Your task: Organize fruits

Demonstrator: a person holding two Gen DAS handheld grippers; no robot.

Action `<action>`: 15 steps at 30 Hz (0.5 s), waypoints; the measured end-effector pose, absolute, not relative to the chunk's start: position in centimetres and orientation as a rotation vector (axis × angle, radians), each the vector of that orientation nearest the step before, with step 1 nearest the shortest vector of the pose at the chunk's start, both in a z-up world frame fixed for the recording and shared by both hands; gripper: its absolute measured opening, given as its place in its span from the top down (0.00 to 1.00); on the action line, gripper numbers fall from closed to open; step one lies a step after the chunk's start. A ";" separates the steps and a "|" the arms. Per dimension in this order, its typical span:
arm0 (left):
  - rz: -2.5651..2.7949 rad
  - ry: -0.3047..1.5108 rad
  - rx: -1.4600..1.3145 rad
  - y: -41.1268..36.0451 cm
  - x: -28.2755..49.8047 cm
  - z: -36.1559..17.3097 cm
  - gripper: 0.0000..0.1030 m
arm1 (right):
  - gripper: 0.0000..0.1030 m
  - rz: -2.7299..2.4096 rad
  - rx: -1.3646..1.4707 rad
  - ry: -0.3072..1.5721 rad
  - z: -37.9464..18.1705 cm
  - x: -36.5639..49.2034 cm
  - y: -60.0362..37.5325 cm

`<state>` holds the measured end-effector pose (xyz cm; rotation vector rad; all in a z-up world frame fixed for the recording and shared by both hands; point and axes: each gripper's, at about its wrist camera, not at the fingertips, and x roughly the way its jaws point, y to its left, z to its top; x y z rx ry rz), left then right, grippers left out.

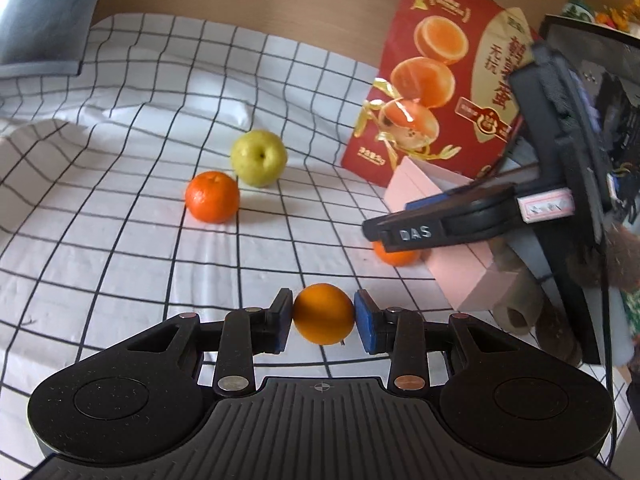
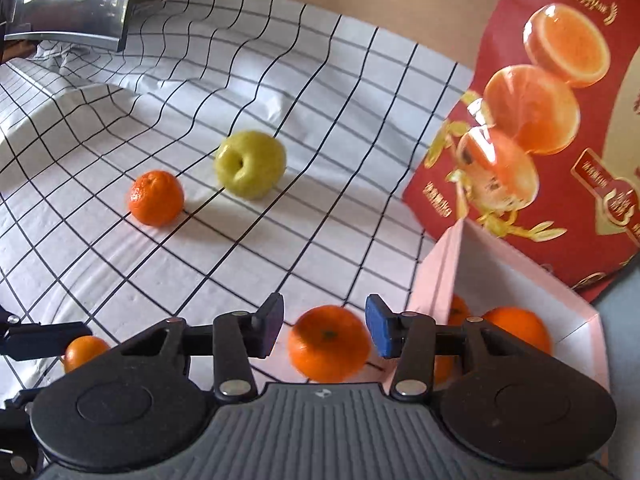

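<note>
Though partly hidden, boxed oranges.

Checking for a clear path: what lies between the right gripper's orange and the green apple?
Only bare checked cloth between that orange and the apple, as the right wrist view shows.

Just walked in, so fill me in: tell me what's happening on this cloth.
A person is sorting fruit with two handheld grippers. The left gripper is shut on an orange. The right gripper is open, with another orange between its pads beside the pink box, which already holds oranges. A third orange and an apple lie on the cloth.
</note>
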<state>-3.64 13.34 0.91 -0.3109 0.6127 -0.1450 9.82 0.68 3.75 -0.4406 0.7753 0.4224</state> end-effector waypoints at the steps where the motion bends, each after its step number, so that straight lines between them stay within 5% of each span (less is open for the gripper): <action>1: -0.143 0.617 -0.321 13.5 -3.7 0.8 0.63 | 0.55 0.421 -0.434 0.781 3.7 9.8 0.7; 11: -0.116 0.618 -0.394 14.2 -3.7 0.4 0.63 | 0.50 0.661 -0.323 0.823 5.7 2.2 -4.7; 15: -0.098 0.594 -0.391 13.5 -3.9 0.6 0.63 | 0.33 0.641 -0.258 0.794 5.9 0.2 -7.4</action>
